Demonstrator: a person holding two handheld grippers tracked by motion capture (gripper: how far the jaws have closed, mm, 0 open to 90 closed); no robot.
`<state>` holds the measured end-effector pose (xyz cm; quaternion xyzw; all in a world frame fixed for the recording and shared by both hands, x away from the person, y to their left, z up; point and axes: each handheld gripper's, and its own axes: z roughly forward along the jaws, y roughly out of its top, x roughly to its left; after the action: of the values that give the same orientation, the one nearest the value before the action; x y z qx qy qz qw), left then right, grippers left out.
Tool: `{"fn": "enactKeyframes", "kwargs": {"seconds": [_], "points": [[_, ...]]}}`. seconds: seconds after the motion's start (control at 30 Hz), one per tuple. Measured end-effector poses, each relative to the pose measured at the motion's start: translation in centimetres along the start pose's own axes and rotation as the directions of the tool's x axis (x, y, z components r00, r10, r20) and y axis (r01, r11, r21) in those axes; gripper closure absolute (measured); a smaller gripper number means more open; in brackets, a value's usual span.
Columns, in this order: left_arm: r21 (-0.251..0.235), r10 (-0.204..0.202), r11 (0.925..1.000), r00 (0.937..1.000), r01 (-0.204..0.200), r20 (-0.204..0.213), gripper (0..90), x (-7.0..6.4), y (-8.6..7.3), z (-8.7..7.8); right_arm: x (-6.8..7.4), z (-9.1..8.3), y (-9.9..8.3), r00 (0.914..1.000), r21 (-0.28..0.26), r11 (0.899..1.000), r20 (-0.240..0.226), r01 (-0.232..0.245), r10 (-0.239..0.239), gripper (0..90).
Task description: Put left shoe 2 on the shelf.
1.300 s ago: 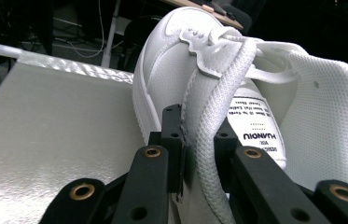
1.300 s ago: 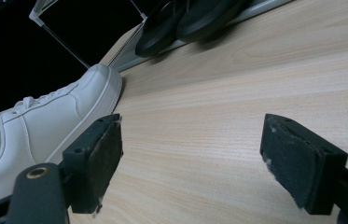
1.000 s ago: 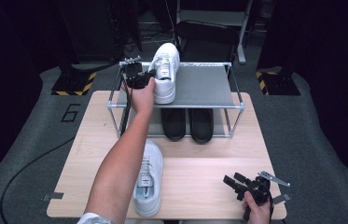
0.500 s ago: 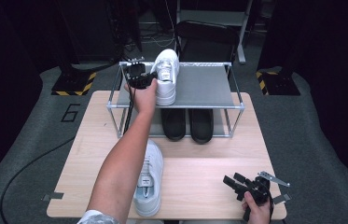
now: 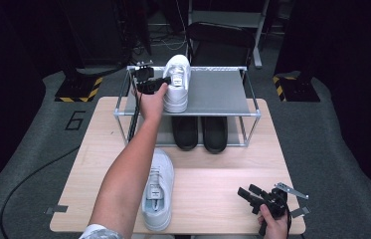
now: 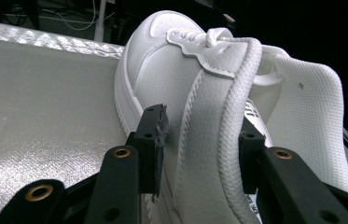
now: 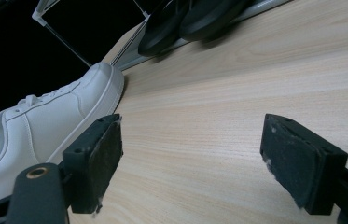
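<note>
High view: the left gripper (image 5: 159, 83) reaches to the rack's top shelf (image 5: 218, 92), clamped on the heel side of a white shoe (image 5: 177, 84) that rests there, probably being set down toe-away so its mate fits beside it. That mate (image 5: 157, 191) lies on the table (image 5: 213, 199), partly under the forearm. Two black shoes (image 5: 200, 133) sit below the shelf, their toes hidden. The right gripper (image 5: 260, 197) idles, spread, at the table's near edge.

Left gripper view: the jaws pinch the shoe's collar wall (image 6: 204, 140), one inside, one outside; the sole is cut off.

Right gripper view: jaws wide, empty, over bare wood; the mate (image 7: 45, 126) is cropped at left.
</note>
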<state>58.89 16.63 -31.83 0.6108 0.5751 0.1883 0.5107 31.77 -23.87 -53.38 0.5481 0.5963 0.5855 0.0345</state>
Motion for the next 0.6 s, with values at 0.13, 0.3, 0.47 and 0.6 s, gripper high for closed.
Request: {"fn": "enactKeyframes", "kwargs": {"seconds": [0.13,0.3,0.47,0.6], "points": [[-0.004,0.013,0.9999,0.9999,-0.013,-0.001,55.0,0.1,0.1,0.0,0.0,0.0,0.0,1.0000,0.008,1.000,0.004,0.002,-0.003,20.6],[-0.034,0.028,0.9991,0.9990,-0.027,0.035,44.2,0.3,0.9,-0.6,0.1,-0.1,0.0,0.9999,0.016,1.000,0.005,-0.011,0.011,20.6],[-0.052,0.075,0.9961,0.9946,-0.072,0.071,44.4,-0.7,1.4,-2.3,0.2,0.3,0.0,1.0000,0.023,1.000,-0.001,-0.004,0.004,19.9],[-0.077,0.095,0.9932,0.9907,-0.088,0.098,44.2,-0.9,1.5,-4.1,0.4,0.3,0.1,0.9993,0.033,0.999,0.014,0.033,-0.034,19.1]]}}
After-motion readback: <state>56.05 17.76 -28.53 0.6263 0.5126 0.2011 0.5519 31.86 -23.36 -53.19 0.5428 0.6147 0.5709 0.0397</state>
